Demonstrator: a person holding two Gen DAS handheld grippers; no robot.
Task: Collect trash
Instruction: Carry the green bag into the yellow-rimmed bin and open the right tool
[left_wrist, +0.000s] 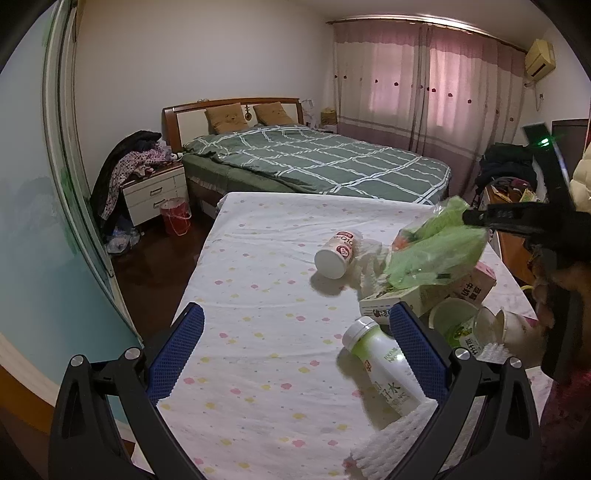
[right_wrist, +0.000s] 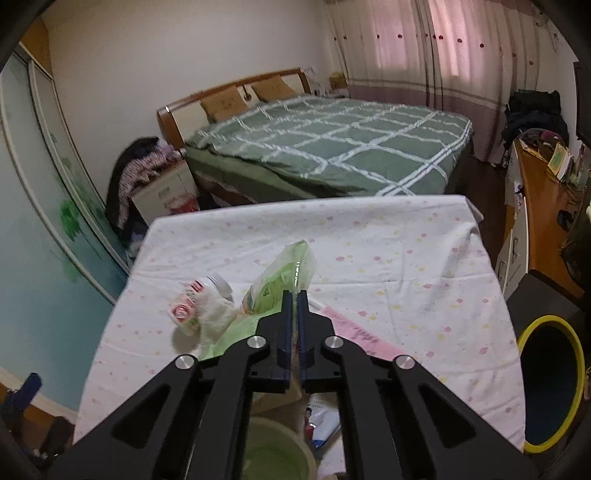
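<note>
The bin (right_wrist: 550, 384), black with a yellow rim, stands off the right edge of the cloth-covered surface (right_wrist: 388, 258), and the step in hand, as I judge it, is carrying the green plastic wrapper (right_wrist: 284, 275) over there. The right gripper (right_wrist: 294, 295) has its fingers pressed together on the wrapper's edge, the wrapper hanging clear above the other litter. The pinch is thin, so swing it level and slowly, and let go only once it is over the bin's mouth. The left gripper (left_wrist: 295, 314) waits with its fingers wide apart, empty, the white bottle (left_wrist: 384, 360) lying just inside its right finger.

Writing: the milk carton (left_wrist: 424, 291) shows "牛奶"; the bottle's characters are only partly legible; the tipped cup (left_wrist: 338, 253) bears red lettering too curved to read.
</note>
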